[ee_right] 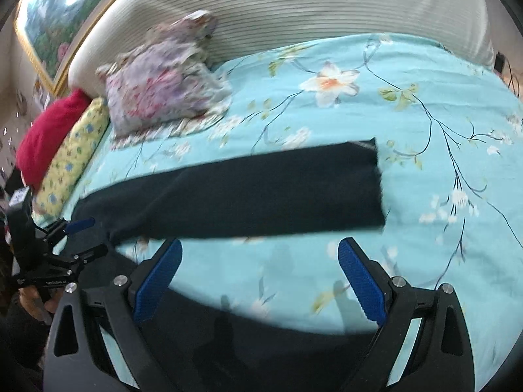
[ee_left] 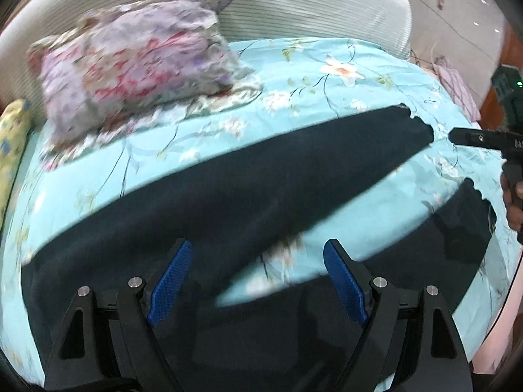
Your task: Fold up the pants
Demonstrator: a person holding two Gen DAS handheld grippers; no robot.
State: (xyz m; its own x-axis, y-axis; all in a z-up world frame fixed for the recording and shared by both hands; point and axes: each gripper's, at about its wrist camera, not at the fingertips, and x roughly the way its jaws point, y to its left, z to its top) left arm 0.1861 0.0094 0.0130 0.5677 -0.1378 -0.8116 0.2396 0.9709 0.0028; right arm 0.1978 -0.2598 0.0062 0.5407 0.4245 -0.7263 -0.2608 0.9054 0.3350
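Dark pants [ee_left: 228, 202] lie spread on a bed's blue floral sheet [ee_right: 408, 114], legs apart in a V, waist end toward the left gripper [ee_left: 258, 281] and both hems at the far right. Left to right: at the bed's left edge, a red cushion [ee_right: 45, 137] and a yellow bolster [ee_right: 72, 160] line the side; next, a purple floral pillow [ee_left: 130, 68] sits by the ribbed headboard [ee_right: 294, 9], well apart from the pants. The left gripper hovers over the waist/crotch area w/ jaws spread wide, nothing between its blue pads [ee_left: 170, 284]. The right gripper [ee_right: 258, 284] hangs over bare sheet between the two legs, jaws likewise wide and empty — prob. placed so each hand can take one end for the first fold. Neither has a grip yet, so folding looks unstarted. Nothing lies on the pants; the pillow shouldn't obstruct — the near leg, partly under the grippers, is hard to read.
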